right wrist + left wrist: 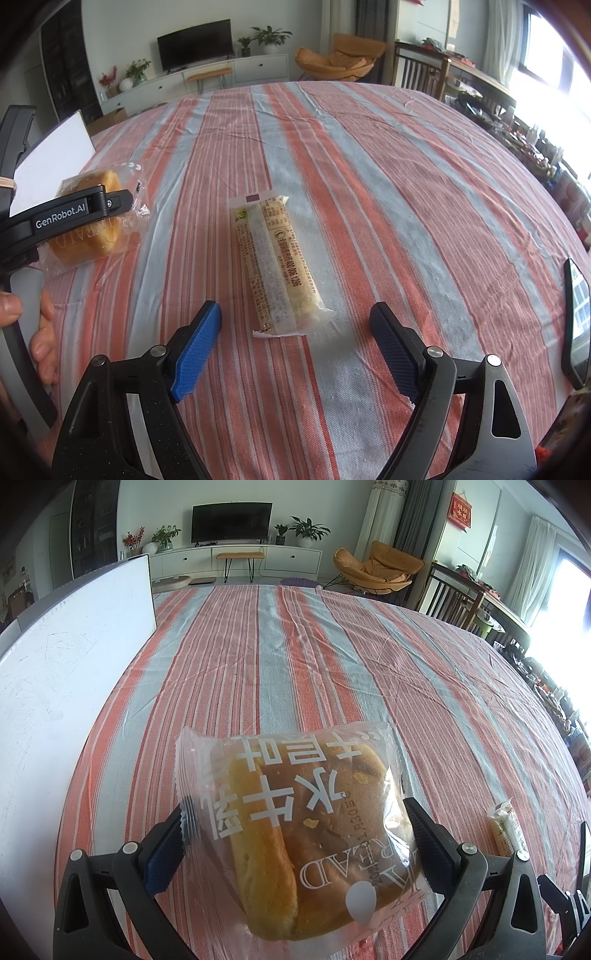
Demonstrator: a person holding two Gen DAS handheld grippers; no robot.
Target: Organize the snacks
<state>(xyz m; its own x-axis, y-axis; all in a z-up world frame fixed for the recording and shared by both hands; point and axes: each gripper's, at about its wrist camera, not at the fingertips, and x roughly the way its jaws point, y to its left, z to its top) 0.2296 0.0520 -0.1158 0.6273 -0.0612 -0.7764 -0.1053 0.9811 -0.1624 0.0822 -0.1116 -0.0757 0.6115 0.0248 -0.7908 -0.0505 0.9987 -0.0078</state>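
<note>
Gripping a bagged bread bun (295,834) between its two pads, the left gripper (295,834) holds it just above the striped tablecloth (295,657), beside a white box (66,672). The right gripper (295,332) hangs with its jaws spread wide and empty, just short of a long wrapped snack bar (275,262) lying flat on the cloth. A phone (576,325) lies at the right edge.

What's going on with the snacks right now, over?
Left gripper shut on bread packet. Right gripper open, short of long snack bar. Nothing between them, over.
</note>
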